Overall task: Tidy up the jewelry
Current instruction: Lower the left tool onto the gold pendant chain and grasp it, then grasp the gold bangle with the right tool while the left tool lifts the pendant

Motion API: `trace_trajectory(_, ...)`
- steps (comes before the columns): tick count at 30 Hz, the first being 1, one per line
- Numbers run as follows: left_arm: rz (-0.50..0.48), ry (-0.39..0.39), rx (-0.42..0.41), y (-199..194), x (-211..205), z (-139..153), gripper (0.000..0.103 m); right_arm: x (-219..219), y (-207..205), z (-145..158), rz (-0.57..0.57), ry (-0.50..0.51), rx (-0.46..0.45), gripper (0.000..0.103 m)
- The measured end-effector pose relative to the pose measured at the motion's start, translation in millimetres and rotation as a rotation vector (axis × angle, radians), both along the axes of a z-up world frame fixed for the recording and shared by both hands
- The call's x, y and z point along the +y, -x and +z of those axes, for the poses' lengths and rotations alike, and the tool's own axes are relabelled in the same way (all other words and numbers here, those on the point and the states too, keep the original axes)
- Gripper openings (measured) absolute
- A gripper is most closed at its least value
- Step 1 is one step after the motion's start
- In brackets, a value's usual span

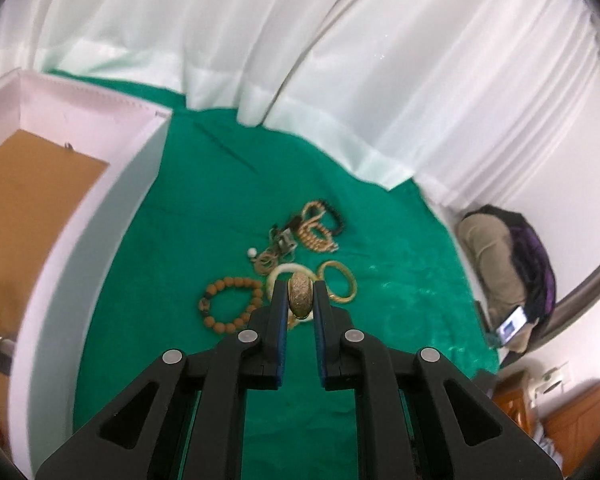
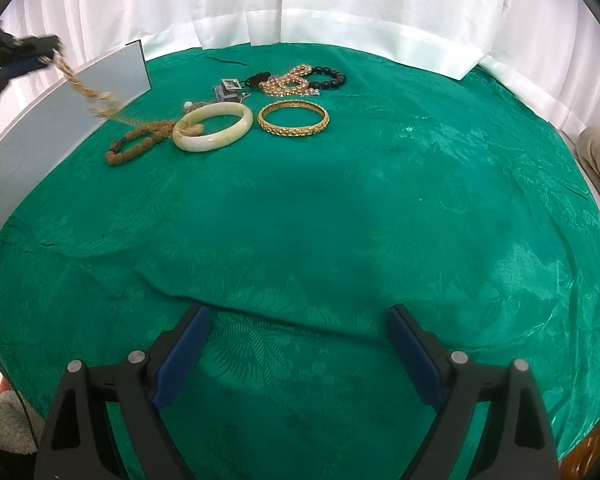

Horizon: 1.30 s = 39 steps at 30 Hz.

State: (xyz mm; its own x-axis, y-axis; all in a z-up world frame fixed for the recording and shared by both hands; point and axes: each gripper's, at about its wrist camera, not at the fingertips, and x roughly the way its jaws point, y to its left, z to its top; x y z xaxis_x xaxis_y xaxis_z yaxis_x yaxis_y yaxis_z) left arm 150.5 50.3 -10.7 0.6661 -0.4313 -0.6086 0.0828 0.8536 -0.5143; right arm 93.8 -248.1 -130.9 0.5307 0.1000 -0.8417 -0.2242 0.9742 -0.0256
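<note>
Left gripper [image 1: 300, 294] closed on one gold textured chain [image 1: 300, 295], held up beside the white box [image 1: 84, 216]; in the right wrist view, chain [image 2: 88, 92] blurred, trailing down toward the pile, lower end hard to trace. Box only partly in frame; brown lining visible inside. Right gripper [image 2: 298, 344] wide open, holding nothing, low over the green patterned cloth on the tabletop [image 2: 340, 220]. Counted on the cloth: one pale smooth bangle [image 2: 213, 127], one gold filigree bangle [image 2: 293, 122], one brown wooden bead bracelet [image 2: 134, 144], one black bead bracelet [image 2: 330, 78], one tan bead strand [image 2: 288, 82]. Small grey square item [image 2: 227, 90] among them, not identifiable. White curtain [image 2: 340, 8] behind
</note>
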Motion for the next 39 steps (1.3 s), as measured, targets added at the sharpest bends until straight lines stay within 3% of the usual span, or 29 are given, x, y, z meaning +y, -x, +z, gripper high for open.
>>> trace_trajectory(4, -0.012, 0.006, -0.041, 14.6, 2.6, 19.8, 0.010, -0.7, -5.1, 2.9, 0.027, -0.005, 0.046, 0.092)
trace_trajectory(6, -0.017, 0.000, -0.053, 21.1, 4.2, 25.3, 0.010, -5.3, -11.7, 10.1, 0.041, -0.064, 0.069, 0.092)
trace_trajectory(10, -0.027, 0.003, -0.058, 31.4, 7.0, 29.4, 0.010, -14.6, -46.2, 41.6, 0.048, -0.150, 0.022, 0.089)
trace_trajectory(11, -0.028, 0.005, -0.056, 33.8, 8.0, 30.3, 0.010, -12.9, -56.4, 48.1, 0.068, -0.149, 0.000, 0.085)
trace_trajectory(13, -0.026, 0.009, -0.054, 38.9, 11.3, 31.5, 0.010, -3.1, -83.7, 56.9, 0.128, -0.115, -0.025, 0.062)
trace_trajectory(15, -0.025, 0.015, -0.051, 43.9, 13.9, 33.6, 0.010, 12.0, -116.4, 52.4, 0.217, -0.085, 0.020, 0.055)
trace_trajectory(16, -0.023, 0.020, -0.050, 46.0, 15.8, 34.7, 0.010, 21.4, -130.2, 46.3, 0.261, -0.065, 0.045, 0.043)
trace_trajectory(20, -0.021, 0.039, -0.045, 50.8, 21.3, 40.0, 0.010, 52.9, -163.7, 14.7, 0.414, 0.092, 0.087, 0.037)
trace_trajectory(24, -0.027, 0.029, -0.045, 51.3, 22.3, 47.8, 0.010, 57.7, -179.3, 11.1, 0.435, 0.059, 0.124, 0.008)
trace_trajectory(28, -0.041, 0.022, -0.055, 53.9, 25.2, 67.1, 0.010, 58.3, -175.6, 32.4, 0.428, 0.001, 0.149, 0.005)
trace_trajectory(33, -0.035, 0.020, -0.112, 70.9, 36.5, 102.8, 0.010, 67.9, -155.3, 88.2, 0.448, -0.132, 0.130, 0.005)
trace_trajectory(39, 0.049, 0.051, -0.209, 112.9, 81.1, 156.7, 0.010, 125.2, -118.2, 163.1, 0.596, -0.276, 0.070, 0.005)
